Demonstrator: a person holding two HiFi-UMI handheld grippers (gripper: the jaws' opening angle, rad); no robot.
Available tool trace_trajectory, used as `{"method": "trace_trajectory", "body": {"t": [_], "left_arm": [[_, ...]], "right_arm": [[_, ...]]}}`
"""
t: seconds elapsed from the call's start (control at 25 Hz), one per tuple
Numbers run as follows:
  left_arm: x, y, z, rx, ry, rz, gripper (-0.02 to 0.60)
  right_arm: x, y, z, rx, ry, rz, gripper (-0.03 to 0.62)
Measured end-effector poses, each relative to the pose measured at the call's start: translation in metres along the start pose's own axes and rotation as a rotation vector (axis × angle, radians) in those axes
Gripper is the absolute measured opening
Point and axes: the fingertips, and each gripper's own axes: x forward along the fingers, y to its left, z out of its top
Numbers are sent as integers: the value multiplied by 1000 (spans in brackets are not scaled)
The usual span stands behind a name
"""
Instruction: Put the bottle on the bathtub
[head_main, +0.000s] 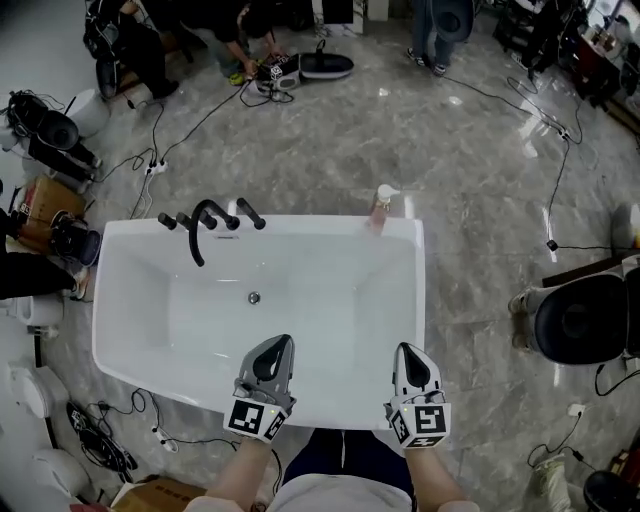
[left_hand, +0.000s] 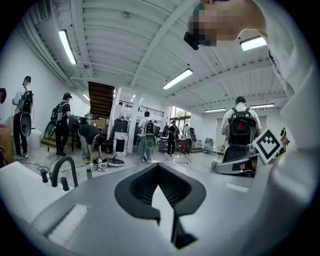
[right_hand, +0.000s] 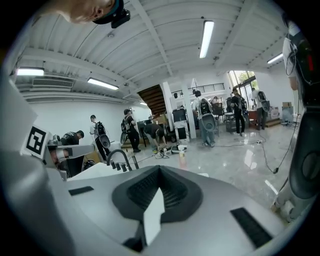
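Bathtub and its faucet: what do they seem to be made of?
Bathtub: glossy white, probably acrylic or glazed ceramic; its smooth walls show a soft sheen. Faucet: matte black, likely coated metal; it shows no bright reflections.

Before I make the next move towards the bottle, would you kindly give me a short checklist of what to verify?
1. Bottle found, upright at the far right corner of the bathtub: ok.
2. Bottle already on the rim rather than on the floor behind: cannot tell.
3. Right gripper empty: ok, jaws together on nothing.
4. Right gripper open for a grasp: not ok, it is shut.
5. Left gripper empty: ok, also shut.
6. Way across the tub to the bottle free, with the faucet off at the far left: ok.
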Motion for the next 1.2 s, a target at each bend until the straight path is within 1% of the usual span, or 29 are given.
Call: {"method": "trace_trajectory", "body": {"t": [0.12,0.28,0.4,0.56,0.68,0.96,1.2], "left_arm": [[-5,-5,33,7,-37,-15,6],[-32,-26,72,29,-78,-48,6],[-48,-36,84,36,-106,-61,6],[-69,-42,90,30,-112,-67,6],[-85,-45,95,29,-119,-73,6],[-124,-55,115,46,-169,-98,6],[-148,-61,111,42,-183,-121,6]], "right_arm": [[-12,11,30,4,-27,19,5],[-47,35,65,-4,-51,44,5],[-70,49,89,-11,-80,60,5],[-95,68,111,-26,-123,73,5],[-111,85,115,-29,-140,86,5],[-150,122,104,-39,-161,104,5],[-164,135,92,-45,-161,90,5]]}}
